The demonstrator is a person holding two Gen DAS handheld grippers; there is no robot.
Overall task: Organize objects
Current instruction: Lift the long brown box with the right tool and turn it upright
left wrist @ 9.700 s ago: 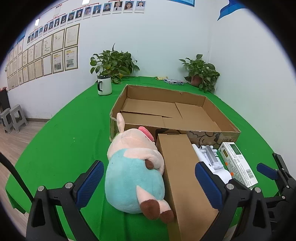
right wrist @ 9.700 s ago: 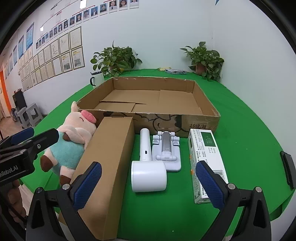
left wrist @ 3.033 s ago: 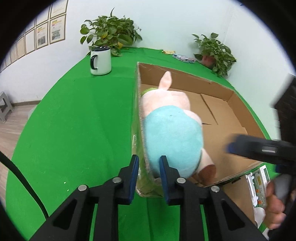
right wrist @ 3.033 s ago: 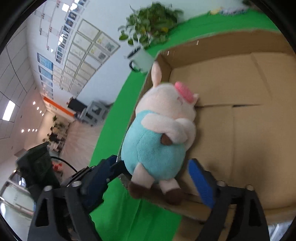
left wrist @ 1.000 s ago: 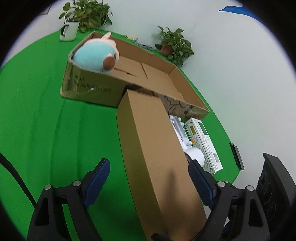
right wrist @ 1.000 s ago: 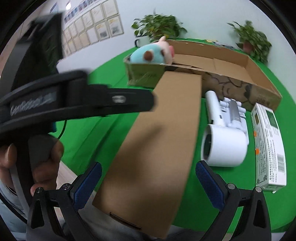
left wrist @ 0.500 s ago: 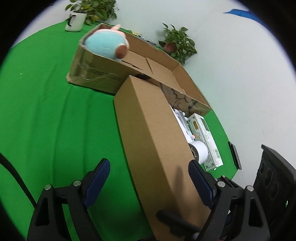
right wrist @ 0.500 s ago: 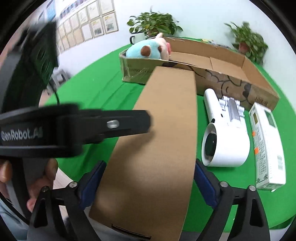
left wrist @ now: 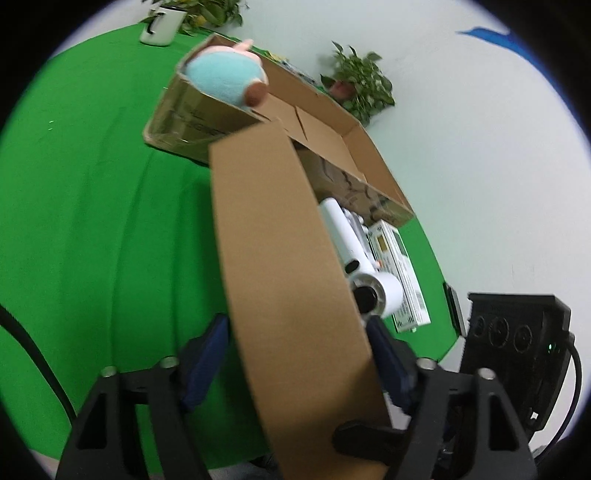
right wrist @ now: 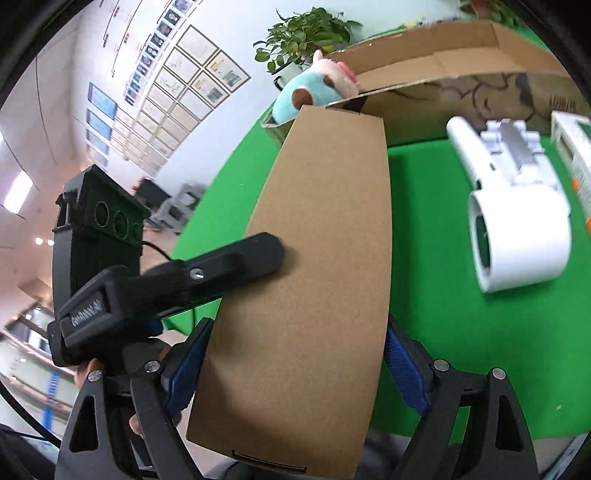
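A long brown cardboard box (left wrist: 280, 251) lies on the green table, its far end against the big open carton (left wrist: 332, 140). My left gripper (left wrist: 299, 362) is shut on the long box's near end, pads on both sides. My right gripper (right wrist: 291, 373) is shut on the same box (right wrist: 325, 258) from its near end. The pig plush (left wrist: 225, 79) lies in the carton's left end; it also shows in the right wrist view (right wrist: 314, 90).
A white hair dryer (right wrist: 517, 236), a white folding stand (right wrist: 513, 151) and a white-green packet (left wrist: 399, 273) lie right of the long box. A mug (left wrist: 160, 24) and potted plants (left wrist: 360, 81) stand at the table's far side. The left gripper's body (right wrist: 110, 266) reaches over the box.
Both grippers have closed from open onto the sides of the long brown box. The view has tilted and the box's near end looks raised.
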